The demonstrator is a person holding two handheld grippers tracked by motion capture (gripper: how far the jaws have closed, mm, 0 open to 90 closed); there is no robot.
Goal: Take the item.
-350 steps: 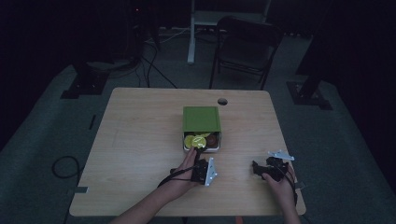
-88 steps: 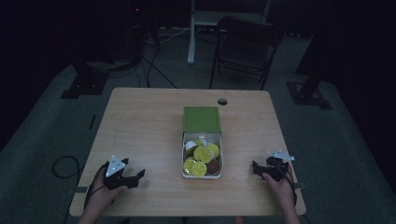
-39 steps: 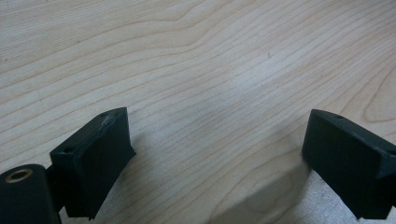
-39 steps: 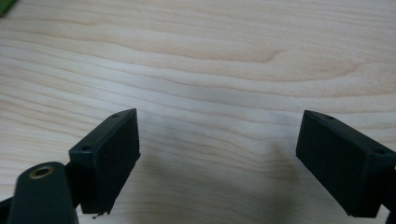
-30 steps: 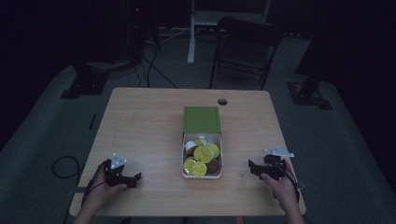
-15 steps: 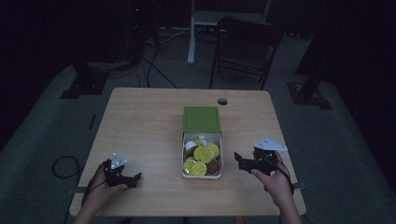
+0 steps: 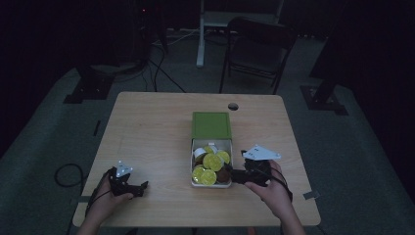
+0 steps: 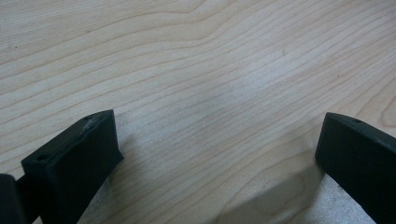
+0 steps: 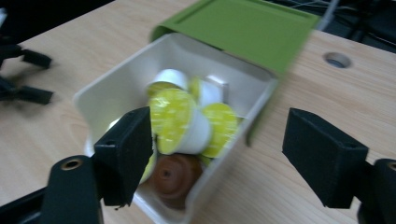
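On the wooden table (image 7: 147,132) a white box (image 7: 195,147) lies near the middle, slid partway out of its green sleeve (image 7: 211,125), which covers the far end. In the uncovered near end lie small white pods with yellow-green foil lids (image 7: 212,161) (several tipped on their sides) and one brown capsule (image 7: 224,174) at the near right corner. The right gripper (image 7: 234,176), held in the person's right hand (image 7: 272,188), sits just beside the right near corner of the box, pointing left at it, jaws spread wide. In the right gripper view one jaw stands over the inside of the box in front of the pods and the other hangs outside the wall over bare wood; whether either touches the box I cannot tell. The left gripper (image 7: 139,188) rests low near the table's near left corner, well apart from the box, in the left hand (image 7: 105,200). Its jaws are released and wide, with bare wood grain between them.
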